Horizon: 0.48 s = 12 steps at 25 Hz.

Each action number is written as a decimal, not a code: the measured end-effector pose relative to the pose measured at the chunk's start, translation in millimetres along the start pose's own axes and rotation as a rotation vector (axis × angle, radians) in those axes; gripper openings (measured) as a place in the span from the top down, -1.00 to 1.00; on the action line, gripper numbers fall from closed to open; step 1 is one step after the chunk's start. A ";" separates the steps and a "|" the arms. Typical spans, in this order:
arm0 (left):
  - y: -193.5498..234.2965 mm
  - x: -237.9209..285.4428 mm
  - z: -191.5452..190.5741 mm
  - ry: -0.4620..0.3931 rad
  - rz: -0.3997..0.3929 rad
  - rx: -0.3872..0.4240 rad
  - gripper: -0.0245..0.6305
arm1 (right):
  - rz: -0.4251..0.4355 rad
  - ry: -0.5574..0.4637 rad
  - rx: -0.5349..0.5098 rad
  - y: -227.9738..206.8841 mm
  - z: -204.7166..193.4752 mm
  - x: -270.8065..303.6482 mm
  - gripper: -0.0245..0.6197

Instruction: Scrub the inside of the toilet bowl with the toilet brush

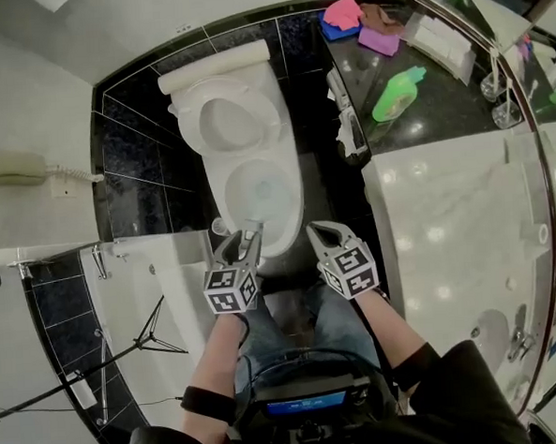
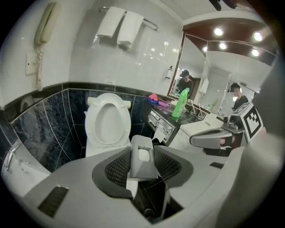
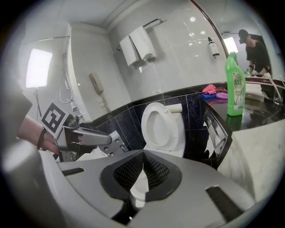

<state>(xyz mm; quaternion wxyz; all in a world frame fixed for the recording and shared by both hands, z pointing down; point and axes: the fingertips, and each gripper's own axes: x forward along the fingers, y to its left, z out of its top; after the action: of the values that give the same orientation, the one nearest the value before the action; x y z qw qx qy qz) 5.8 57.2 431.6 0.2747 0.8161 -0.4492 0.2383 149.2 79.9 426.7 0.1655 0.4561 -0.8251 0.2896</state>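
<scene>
- The left tool (image 1: 244,239) is closed on a grey, flat-sided plastic handle (image 2: 143,165). I judge it to be the toilet brush; no view shows its bristle end.
- The right tool (image 3: 142,165) is closed and holds nothing.
- The white ceramic toilet bowl (image 1: 293,192) stands just ahead, with its lid raised.
- Bring the brush over the bowl's middle, tilt it steeply down and grip it firmly.
</scene>
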 end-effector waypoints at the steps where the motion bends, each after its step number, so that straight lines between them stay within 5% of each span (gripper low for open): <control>1: -1.1 -9.5 6.2 -0.008 0.005 -0.003 0.39 | 0.010 -0.006 -0.014 6.7 9.1 -3.8 0.91; 12: 22.4 -113.5 34.8 -0.056 0.004 -0.004 0.39 | 0.081 -0.019 -0.098 111.1 50.1 -18.3 0.91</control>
<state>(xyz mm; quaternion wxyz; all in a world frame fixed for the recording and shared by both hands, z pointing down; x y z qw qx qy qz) -63.4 92.6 339.1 0.2631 0.8208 -0.4590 0.2151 64.2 106.7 341.6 0.1678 0.4163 -0.8577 0.2509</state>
